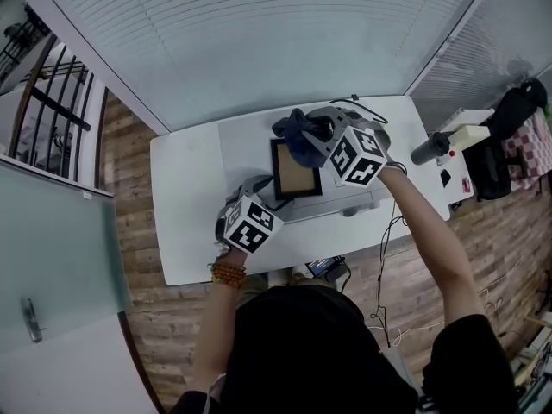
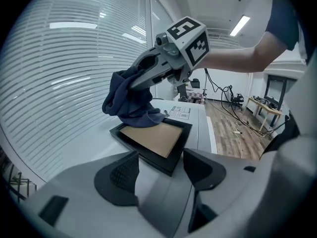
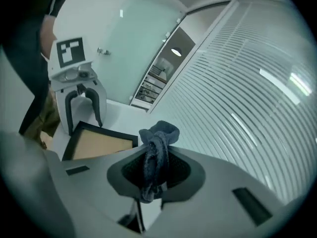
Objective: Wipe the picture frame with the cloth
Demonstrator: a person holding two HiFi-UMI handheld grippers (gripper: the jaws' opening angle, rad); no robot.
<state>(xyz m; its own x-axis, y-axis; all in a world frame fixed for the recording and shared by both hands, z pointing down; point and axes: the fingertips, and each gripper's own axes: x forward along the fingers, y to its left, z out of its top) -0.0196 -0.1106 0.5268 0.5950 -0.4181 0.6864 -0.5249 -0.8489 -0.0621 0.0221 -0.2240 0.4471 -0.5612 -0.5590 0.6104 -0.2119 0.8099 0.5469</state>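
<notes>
One picture frame is laid flat on the tabletop between both claws. The cloth is pinched in the right claw and rested on the frame's far end; the left claw is spread at the near corner, perhaps touching it.

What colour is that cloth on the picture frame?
The cloth is dark navy blue; the left gripper view shows it best.

My head camera looks steeply down on the white rectangular table. Each gripper camera sits close behind my jaws, facing the other across the black-rimmed brown-faced picture frame, which all views share.
</notes>
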